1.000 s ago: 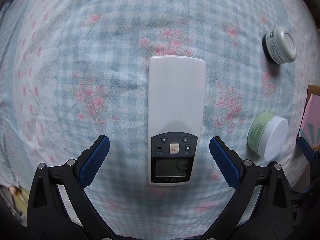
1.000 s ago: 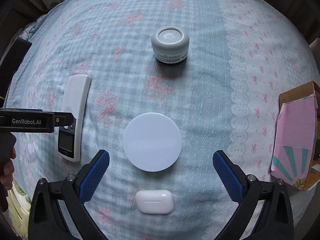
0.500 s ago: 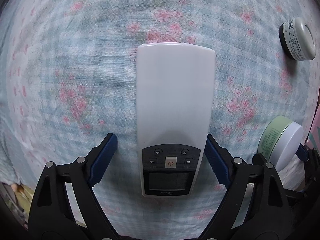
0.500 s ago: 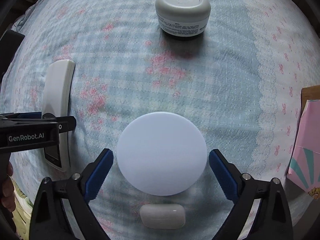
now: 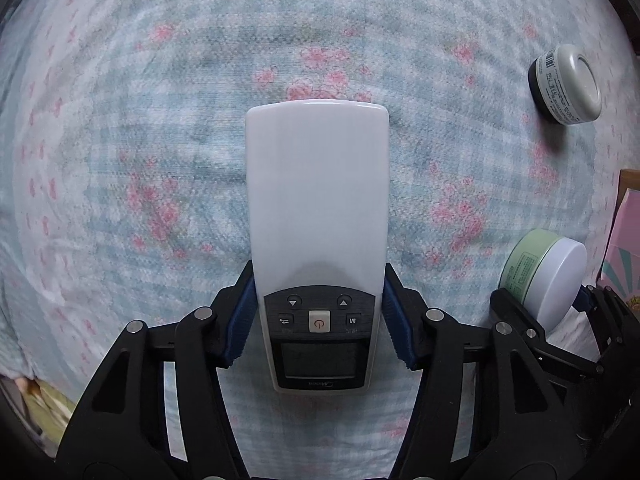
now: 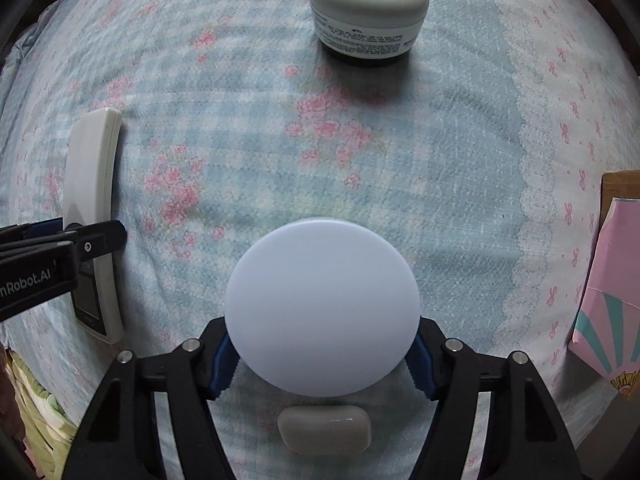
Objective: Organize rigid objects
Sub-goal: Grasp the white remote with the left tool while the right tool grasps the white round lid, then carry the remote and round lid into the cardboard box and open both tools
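My left gripper is shut on a white remote control, its blue pads against both sides at the button end; the remote lies on the floral bedspread. It also shows in the right wrist view. My right gripper is shut on a green jar with a white round lid; the jar also shows in the left wrist view. A grey-lidded dark jar stands farther back, also seen in the left wrist view. A white earbud case lies between the right gripper's arms.
A cardboard box with pink patterned paper stands at the right edge of the bed; it shows in the left wrist view. The bedspread covers the whole surface. The left gripper's body reaches in at the left.
Both grippers have moved down and forward and closed: the left on the remote, the right on the white-lidded jar. One second ago both were open above them.
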A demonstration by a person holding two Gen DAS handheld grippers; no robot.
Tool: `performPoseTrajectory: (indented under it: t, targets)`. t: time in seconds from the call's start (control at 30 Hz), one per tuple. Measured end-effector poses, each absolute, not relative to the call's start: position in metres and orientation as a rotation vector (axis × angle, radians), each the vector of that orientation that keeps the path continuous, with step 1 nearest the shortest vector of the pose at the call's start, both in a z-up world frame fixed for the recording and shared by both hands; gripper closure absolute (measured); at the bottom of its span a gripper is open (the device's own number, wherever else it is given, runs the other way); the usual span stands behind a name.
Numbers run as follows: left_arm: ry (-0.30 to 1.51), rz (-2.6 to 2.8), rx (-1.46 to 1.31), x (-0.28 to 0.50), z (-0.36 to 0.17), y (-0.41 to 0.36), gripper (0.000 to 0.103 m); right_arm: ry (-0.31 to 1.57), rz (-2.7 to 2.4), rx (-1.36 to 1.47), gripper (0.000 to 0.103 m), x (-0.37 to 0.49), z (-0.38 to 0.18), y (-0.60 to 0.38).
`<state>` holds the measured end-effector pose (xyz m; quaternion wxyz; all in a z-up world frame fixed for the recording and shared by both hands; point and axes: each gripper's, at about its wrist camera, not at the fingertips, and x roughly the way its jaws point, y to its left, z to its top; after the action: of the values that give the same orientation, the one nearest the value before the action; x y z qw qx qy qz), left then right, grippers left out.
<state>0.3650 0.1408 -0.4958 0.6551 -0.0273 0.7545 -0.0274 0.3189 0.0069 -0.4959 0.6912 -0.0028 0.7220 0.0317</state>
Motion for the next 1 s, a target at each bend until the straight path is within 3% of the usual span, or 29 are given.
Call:
performPoseTrajectory:
  t: [0.47,0.77,1.0]
  targets:
    - [1.582,-0.126,-0.107,0.337,-0.402,0.153,0.049,1.508,0.111,0.011,0.039,0.315,-0.441,0.001]
    - [1.476,-0.224,-0.034,0.321,-0.34,0.143,0.049,1.376,0.137,0.091,0.039,0.292,-0.348,-0.029]
    - [1.414,-0.254,-0.015,0.305,-0.3,0.067,0.049,1.26,0.176,0.127,0.038,0.274,-0.284,-0.091]
